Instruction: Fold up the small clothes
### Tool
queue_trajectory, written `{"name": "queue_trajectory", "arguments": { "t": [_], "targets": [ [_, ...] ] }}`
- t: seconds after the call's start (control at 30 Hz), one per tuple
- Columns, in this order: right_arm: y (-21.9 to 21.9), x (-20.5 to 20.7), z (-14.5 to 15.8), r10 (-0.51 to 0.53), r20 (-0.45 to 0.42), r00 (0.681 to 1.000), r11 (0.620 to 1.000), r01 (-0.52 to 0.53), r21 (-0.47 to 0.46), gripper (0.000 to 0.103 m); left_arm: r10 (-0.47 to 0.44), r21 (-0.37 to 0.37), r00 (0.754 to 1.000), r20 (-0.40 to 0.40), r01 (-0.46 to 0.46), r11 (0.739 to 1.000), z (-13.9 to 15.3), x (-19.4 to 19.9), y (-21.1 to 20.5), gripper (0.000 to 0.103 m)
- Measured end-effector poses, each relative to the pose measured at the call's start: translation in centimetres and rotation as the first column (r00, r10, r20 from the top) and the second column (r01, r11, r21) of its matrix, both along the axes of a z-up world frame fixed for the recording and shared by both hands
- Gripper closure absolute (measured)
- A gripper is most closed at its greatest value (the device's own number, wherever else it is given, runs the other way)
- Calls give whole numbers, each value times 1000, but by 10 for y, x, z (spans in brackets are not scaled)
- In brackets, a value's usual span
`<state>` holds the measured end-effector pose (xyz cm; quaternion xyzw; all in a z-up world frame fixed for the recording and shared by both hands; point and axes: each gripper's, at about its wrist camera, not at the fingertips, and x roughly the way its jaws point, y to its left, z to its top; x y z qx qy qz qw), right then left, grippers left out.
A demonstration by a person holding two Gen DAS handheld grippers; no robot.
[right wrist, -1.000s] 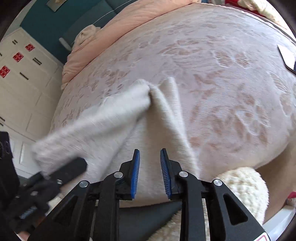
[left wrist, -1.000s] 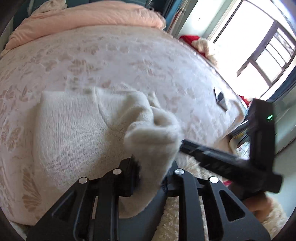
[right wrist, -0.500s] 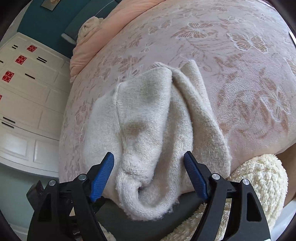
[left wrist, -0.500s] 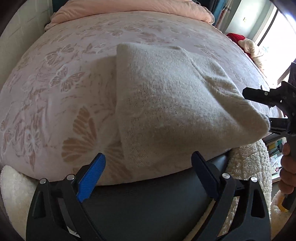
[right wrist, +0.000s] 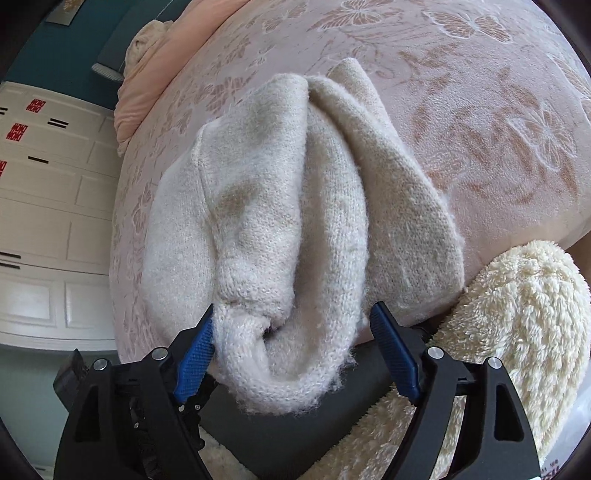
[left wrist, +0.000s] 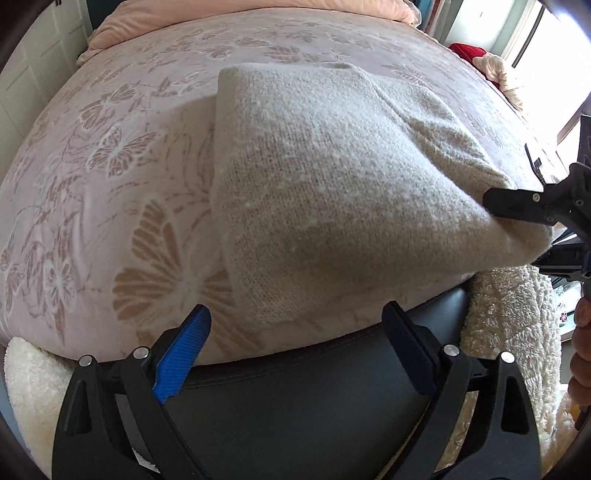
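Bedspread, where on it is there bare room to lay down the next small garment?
Bare bedspread lies left of the folded cream knit, running to the peach duvet; another bare stretch lies to its right. The near edge is crowded: both open grippers, left and right, a knit corner between the right jaws, the fluffy throw.

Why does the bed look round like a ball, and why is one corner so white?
Left wrist view: the fisheye lens bulges the pink butterfly-patterned bedspread; the bright window washes out white. Right wrist view: same bulge, and the cream knitted garment looks sharp.
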<state>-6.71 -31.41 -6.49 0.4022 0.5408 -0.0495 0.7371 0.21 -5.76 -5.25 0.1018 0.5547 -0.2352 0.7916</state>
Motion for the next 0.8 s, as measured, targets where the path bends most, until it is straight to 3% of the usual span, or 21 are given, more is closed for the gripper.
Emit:
{"name": "queue_trajectory", "arguments": {
  "t": [0.13,0.2,0.27,0.33,0.47,0.6,0.73,0.8],
  "targets": [
    [5,4,-5,-3,-10,1000,1000,3,2,24,2,0,1000,1,-2,1000,1,-1,1,12],
    [5,10,-5,-3,5,1000,1000,3,25,39,0,-4,1000,3,1,1000,2,-2,1,11],
    [3,23,1,11,25,1000,999,-12,37,69,2,-10,1000,7,-2,1000,4,-2,2,11],
    [5,36,15,26,56,998,999,-27,19,78,11,-27,1000,12,-11,1000,7,-2,5,11],
    [40,74,62,171,101,980,979,-158,-130,82,62,-104,998,26,-59,993,18,-1,20,11],
    [99,114,112,344,189,920,935,-317,-158,82,112,-208,993,33,-103,973,28,-1,32,10],
    [142,147,137,418,242,876,907,-416,-63,84,82,-166,992,91,-66,984,28,-6,19,9],
    [161,153,145,456,241,857,889,-450,-80,84,110,-125,987,117,-95,988,24,-3,16,10]
  ]
}}
